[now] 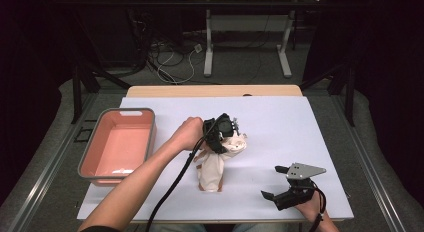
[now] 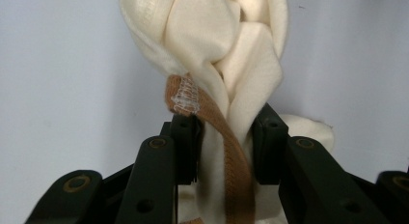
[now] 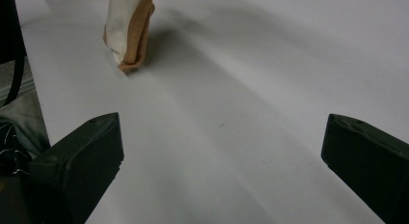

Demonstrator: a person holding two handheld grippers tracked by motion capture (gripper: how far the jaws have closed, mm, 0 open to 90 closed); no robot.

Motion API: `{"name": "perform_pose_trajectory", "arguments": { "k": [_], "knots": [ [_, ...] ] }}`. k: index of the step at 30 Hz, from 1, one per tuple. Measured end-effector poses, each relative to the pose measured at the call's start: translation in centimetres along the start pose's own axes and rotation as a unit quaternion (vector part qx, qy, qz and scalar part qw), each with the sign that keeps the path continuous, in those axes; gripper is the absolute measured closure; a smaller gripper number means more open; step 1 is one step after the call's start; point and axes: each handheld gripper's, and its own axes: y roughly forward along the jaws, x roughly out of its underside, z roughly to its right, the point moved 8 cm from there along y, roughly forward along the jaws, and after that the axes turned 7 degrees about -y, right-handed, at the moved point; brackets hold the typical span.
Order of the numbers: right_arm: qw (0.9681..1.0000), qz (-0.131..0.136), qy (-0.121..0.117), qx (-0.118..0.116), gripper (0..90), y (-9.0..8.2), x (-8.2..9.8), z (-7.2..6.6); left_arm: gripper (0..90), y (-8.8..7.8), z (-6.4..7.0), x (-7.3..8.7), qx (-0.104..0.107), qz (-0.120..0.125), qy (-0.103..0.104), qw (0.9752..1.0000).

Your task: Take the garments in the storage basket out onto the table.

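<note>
1. Black jaws of the left gripper [image 2: 219,142] sit closest to the lens, clamped on a bunch of cream fabric with a tan trim band running down between the pads.
2. That cream garment [image 1: 216,164] hangs from the grip near the middle of the white table [image 1: 280,122], its lower end resting on the surface and its top gathered at the left gripper [image 1: 221,133].
3. From the right gripper view the garment [image 3: 126,31] stands like a small column at the far left, tan edge folded along its side, bottom hem touching the tabletop.
4. Over on the near right, the right gripper [image 1: 281,184] hovers low by the table's near edge, jaws spread wide with nothing between them, well apart from the cloth.
5. At the left edge of the table sits a pink bin [image 1: 100,164] with a grey rim, nothing visible inside.
6. My read: the cloth is being handled for folding or for a drop into the bin.
7. To do it well, keep the pinch firm on both the trim and the cream layers so nothing slips.
8. Bring the free gripper in to catch the trailing lower end before it drags.
</note>
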Motion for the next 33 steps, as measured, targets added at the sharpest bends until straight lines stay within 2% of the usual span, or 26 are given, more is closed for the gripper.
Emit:
{"name": "perform_pose_trajectory", "arguments": {
  "k": [7, 25, 33],
  "knots": [
    [1.0, -0.001, 0.002, -0.001, 0.8, 0.0, 0.0, 0.0, 67.8, 1.0, 0.3, -0.2, 0.006, 0.008, -0.003, 0.9999],
    [0.9999, 0.0, 0.01, -0.004, 0.7, 0.1, 0.1, 0.0, 67.0, 4.0, 1.2, -0.6, 0.018, 0.04, -0.026, 0.9987],
    [1.0, -0.002, 0.009, -0.002, 0.8, 0.1, 0.1, 0.1, 65.2, 5.0, 1.4, -0.9, 0.014, 0.059, -0.036, 0.9975]
  ]
}}
